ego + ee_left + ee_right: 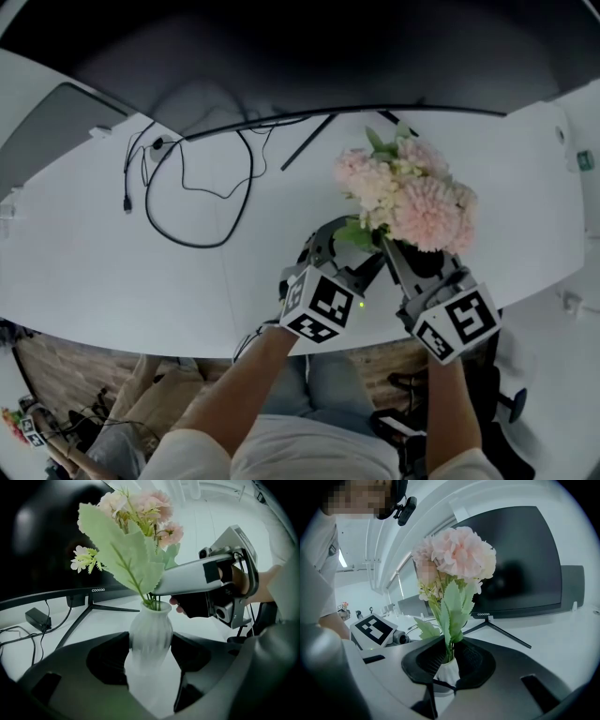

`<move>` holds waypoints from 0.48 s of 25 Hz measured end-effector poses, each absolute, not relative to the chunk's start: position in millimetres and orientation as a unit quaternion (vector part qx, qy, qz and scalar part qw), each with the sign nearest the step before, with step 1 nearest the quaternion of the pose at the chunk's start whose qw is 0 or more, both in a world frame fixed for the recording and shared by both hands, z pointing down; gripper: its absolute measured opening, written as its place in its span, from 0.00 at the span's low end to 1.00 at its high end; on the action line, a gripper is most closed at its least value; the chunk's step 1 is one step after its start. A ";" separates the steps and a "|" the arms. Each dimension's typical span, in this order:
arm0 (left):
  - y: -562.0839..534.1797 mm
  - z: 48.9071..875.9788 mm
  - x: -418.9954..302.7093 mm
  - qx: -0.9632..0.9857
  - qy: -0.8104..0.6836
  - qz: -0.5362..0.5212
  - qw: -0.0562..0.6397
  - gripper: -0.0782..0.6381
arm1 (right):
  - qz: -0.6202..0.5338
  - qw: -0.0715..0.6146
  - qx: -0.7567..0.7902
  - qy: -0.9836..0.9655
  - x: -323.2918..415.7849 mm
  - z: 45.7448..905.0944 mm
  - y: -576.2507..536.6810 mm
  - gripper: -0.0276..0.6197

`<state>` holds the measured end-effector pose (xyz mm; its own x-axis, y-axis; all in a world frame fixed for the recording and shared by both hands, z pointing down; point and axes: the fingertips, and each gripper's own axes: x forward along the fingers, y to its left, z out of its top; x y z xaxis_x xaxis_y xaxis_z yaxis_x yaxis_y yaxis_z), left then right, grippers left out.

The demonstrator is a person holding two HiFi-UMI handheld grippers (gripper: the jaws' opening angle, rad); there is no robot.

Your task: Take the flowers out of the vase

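A bunch of pink flowers with green leaves stands in a white ribbed vase near the table's front edge. In the head view the blooms hide the vase. My left gripper has its jaws wide around the vase's belly, with a black pad against each side. My right gripper is closed on the green stems just above the vase's neck. In the left gripper view its grey finger reaches in from the right to the stems. In the head view both grippers meet under the blooms.
A dark monitor on a thin-legged stand is behind the vase. Black cables loop over the white table at the left, with a power adapter. The table's front edge runs just below the grippers.
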<state>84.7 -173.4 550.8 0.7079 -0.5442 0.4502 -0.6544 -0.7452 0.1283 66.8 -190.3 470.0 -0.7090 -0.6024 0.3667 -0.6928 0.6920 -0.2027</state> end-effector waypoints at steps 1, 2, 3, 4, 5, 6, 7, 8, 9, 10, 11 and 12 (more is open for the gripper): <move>-173.4 550.9 84.8 0.913 -0.328 0.196 0.141 0.50 | 0.165 0.137 0.356 -0.910 66.8 470.0 -190.3 0.16; -173.2 551.0 84.9 0.914 -0.327 0.197 0.140 0.50 | 0.165 0.137 0.356 -0.910 66.9 469.9 -190.3 0.16; -173.0 551.1 84.9 0.914 -0.327 0.197 0.141 0.50 | 0.165 0.137 0.356 -0.910 67.0 469.6 -190.2 0.16; -172.5 551.3 84.8 0.914 -0.327 0.198 0.141 0.50 | 0.166 0.137 0.356 -0.909 67.0 469.4 -189.9 0.15; -171.9 551.7 84.6 0.914 -0.327 0.198 0.141 0.50 | 0.167 0.135 0.357 -0.909 67.0 469.3 -189.5 0.15; -171.2 552.2 84.2 0.914 -0.327 0.197 0.140 0.50 | 0.168 0.133 0.358 -0.909 67.0 469.2 -189.2 0.15; -170.7 552.7 83.9 0.914 -0.327 0.196 0.140 0.50 | 0.168 0.132 0.359 -0.909 67.0 469.0 -189.1 0.15; -170.6 553.0 83.7 0.914 -0.327 0.196 0.140 0.50 | 0.168 0.130 0.360 -0.908 67.1 468.5 -189.3 0.15; -170.8 553.3 83.6 0.914 -0.327 0.195 0.140 0.50 | 0.168 0.129 0.361 -0.908 67.3 467.8 -189.8 0.15; -171.4 553.5 83.5 0.914 -0.327 0.195 0.141 0.50 | 0.167 0.129 0.361 -0.908 67.5 467.0 -190.4 0.15; -172.0 553.6 83.3 0.914 -0.327 0.195 0.142 0.50 | 0.166 0.128 0.362 -0.908 67.8 465.9 -191.1 0.15; -172.6 553.8 83.2 0.914 -0.326 0.194 0.144 0.50 | 0.166 0.127 0.363 -0.908 68.0 464.5 -191.8 0.15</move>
<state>83.2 -172.6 553.8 0.7116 -0.5406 0.4488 -0.6522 -0.7458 0.1357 68.0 -191.8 464.5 -0.7047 -0.6166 0.3510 -0.7008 0.6821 -0.2087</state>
